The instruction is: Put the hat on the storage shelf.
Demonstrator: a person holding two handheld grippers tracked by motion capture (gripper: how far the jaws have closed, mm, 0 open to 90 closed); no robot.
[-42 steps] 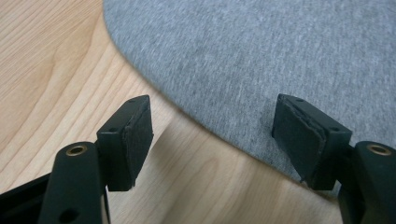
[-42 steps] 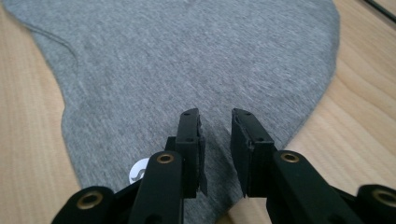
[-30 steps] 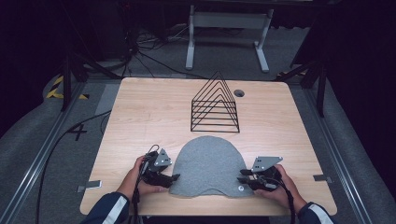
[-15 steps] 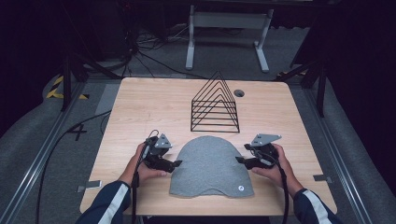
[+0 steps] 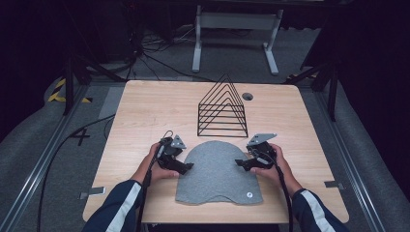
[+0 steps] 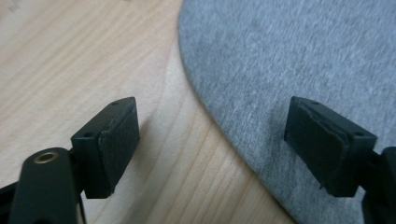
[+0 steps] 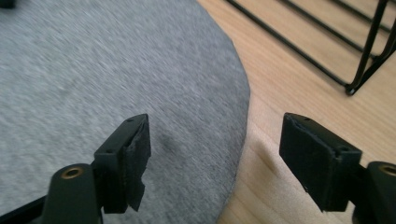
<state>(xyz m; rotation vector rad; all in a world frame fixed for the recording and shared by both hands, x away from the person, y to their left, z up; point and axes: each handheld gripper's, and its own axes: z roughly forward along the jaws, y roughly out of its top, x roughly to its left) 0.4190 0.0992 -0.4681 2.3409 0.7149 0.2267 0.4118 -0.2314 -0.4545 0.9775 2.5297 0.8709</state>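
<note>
A grey knitted hat (image 5: 216, 174) lies flat on the wooden table (image 5: 145, 121), its rounded top toward the far side. My left gripper (image 5: 187, 166) sits at the hat's left edge with jaws that have just been opening; in the left gripper view (image 6: 212, 140) one jaw stands over bare wood, the other over the grey cloth (image 6: 289, 70), and the pads do not press on it. My right gripper (image 5: 240, 163) is at the hat's right edge, its jaws also just opened. In the right gripper view (image 7: 215, 156) they straddle the hat's rim (image 7: 140, 84) without holding it.
A black wire rack (image 5: 222, 108) of triangular frames stands just beyond the hat; its base bars (image 7: 327, 42) lie close on the right gripper's far side. A small round hole (image 5: 247, 96) is in the tabletop behind it. Cables trail on the floor (image 5: 48, 159) at left.
Both grippers have moved away from the near edge, up along the hat's sides toward its rounded top. The jaws of both have widened and released the cloth, which lies flat.
</note>
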